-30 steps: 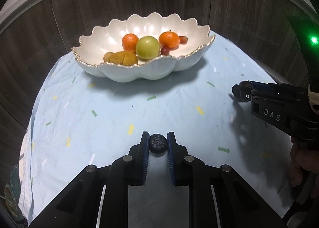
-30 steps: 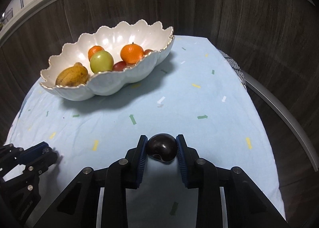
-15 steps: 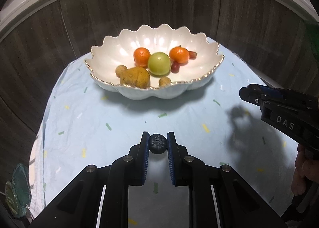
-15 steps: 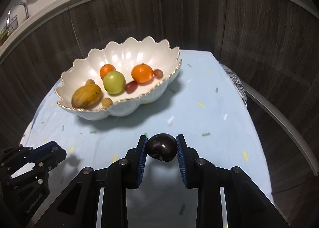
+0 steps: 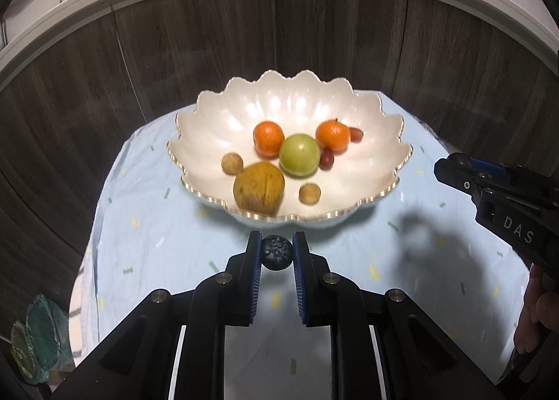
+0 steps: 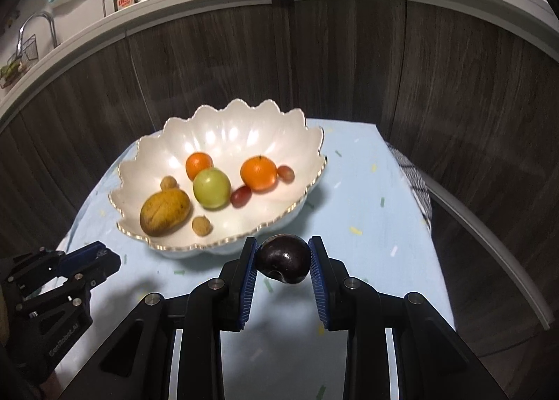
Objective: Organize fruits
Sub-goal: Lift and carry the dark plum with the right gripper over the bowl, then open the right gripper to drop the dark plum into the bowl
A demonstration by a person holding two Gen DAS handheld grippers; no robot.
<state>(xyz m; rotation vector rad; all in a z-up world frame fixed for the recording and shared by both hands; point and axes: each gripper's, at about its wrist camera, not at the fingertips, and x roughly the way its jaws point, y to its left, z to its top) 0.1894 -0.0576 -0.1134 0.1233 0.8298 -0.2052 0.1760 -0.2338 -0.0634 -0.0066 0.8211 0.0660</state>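
A white scalloped bowl with a gold rim stands at the back of the table; it also shows in the right wrist view. It holds two oranges, a green apple, a brown pear-like fruit, two small brown fruits and two red grapes. My left gripper is shut on a small dark bumpy berry, held above the cloth just short of the bowl's near rim. My right gripper is shut on a dark plum, held in the air near the bowl's right front rim.
A pale blue cloth with small coloured flecks covers the round table. Dark wood panels stand close behind the bowl. A checked cloth hangs at the table's right edge. The right gripper's body shows in the left wrist view.
Both grippers have risen and moved toward the bowl with their fruits held. The bowl's inside now shows from higher up.
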